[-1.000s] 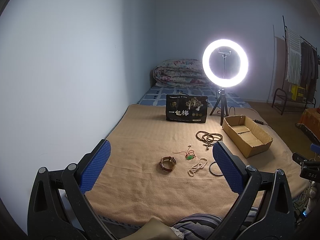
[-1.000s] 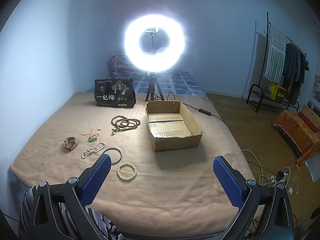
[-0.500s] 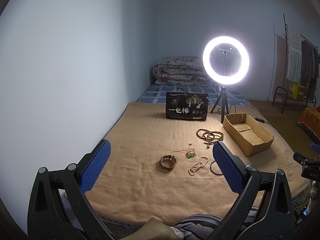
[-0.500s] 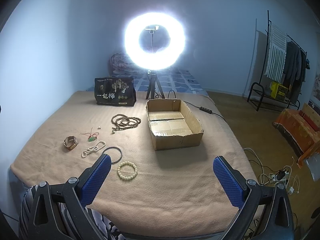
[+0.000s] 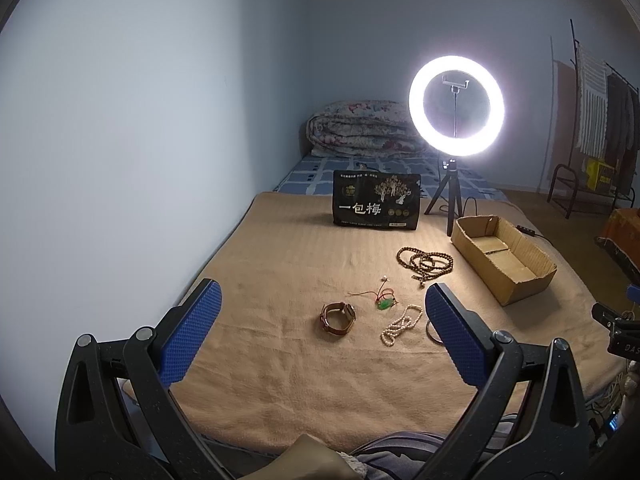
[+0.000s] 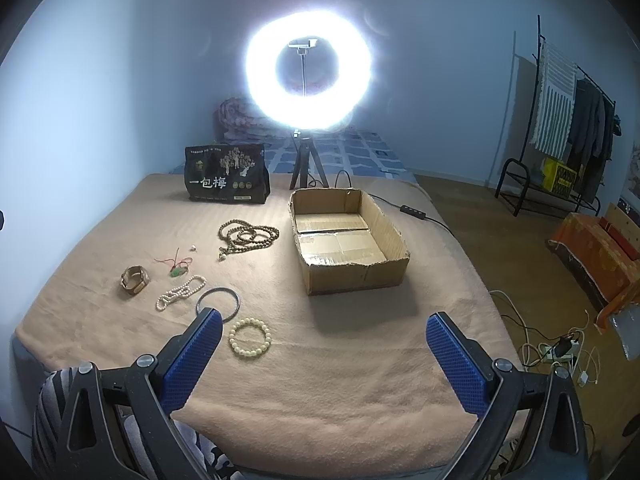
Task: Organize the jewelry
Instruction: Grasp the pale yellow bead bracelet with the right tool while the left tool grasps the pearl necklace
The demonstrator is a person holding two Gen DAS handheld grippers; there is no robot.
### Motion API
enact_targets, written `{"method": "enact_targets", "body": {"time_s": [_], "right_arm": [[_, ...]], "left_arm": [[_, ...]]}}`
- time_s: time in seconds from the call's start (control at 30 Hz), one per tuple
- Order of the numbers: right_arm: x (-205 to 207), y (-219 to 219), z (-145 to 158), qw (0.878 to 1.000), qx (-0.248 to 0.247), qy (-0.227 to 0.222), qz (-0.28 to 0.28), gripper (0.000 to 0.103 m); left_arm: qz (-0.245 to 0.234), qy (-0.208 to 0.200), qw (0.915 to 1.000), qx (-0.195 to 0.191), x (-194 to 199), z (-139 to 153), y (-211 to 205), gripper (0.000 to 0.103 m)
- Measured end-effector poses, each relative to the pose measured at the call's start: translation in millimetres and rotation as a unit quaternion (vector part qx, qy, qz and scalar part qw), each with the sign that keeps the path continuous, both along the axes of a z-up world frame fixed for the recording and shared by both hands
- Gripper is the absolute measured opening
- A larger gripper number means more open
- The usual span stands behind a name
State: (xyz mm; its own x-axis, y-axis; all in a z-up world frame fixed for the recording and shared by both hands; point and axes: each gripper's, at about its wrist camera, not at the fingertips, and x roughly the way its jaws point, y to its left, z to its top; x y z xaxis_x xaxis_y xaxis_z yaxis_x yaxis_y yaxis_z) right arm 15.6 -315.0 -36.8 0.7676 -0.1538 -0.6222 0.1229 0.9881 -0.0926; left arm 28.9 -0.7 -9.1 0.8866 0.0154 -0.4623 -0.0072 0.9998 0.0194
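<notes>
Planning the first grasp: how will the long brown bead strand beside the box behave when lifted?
The brown bead strand lies in loose overlapping loops, so it is probably floppy and will dangle and swing. Its small tassel end may trail. Round beads could slip between the fingers, so pinching several loops together seems safer.

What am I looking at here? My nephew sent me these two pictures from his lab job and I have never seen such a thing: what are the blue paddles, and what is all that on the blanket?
The blue paddles are the fingers of two hand-held grippers, each with a camera looking forward along them. One picture comes from the left gripper, the other from the right gripper. Both are open and hold nothing.

On the tan blanket lie jewelry pieces: a brown bead strand, a pearl strand, a leather bracelet, a red cord with a green pendant, a metal bangle and a cream bead bracelet. The cardboard box beside them is empty. Behind stand a ring light and a black bag.
</notes>
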Motion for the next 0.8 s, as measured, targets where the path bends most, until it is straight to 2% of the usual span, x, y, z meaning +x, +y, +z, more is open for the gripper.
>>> {"method": "enact_targets", "body": {"time_s": [0.43, 0.57, 0.7, 0.8], "right_arm": [[23, -11, -23, 0.999, -0.026, 0.018, 0.006, 0.103], [30, -18, -30, 0.999, -0.027, 0.007, 0.026, 0.103], [38, -27, -37, 0.999, -0.002, 0.005, 0.053, 0.103], [49, -29, -45, 0.998, -0.011, 0.017, 0.061, 0.103]], "left_arm": [[0.007, 0.034, 0.9992, 0.018, 38, -32, 14, 0.103], [0.003, 0.058, 0.9981, 0.021, 58, -48, 22, 0.103], [-0.027, 0.083, 0.996, 0.02, 79, -64, 24, 0.103], [-0.049, 0.089, 0.9946, 0.023, 90, -73, 19, 0.103]]}}
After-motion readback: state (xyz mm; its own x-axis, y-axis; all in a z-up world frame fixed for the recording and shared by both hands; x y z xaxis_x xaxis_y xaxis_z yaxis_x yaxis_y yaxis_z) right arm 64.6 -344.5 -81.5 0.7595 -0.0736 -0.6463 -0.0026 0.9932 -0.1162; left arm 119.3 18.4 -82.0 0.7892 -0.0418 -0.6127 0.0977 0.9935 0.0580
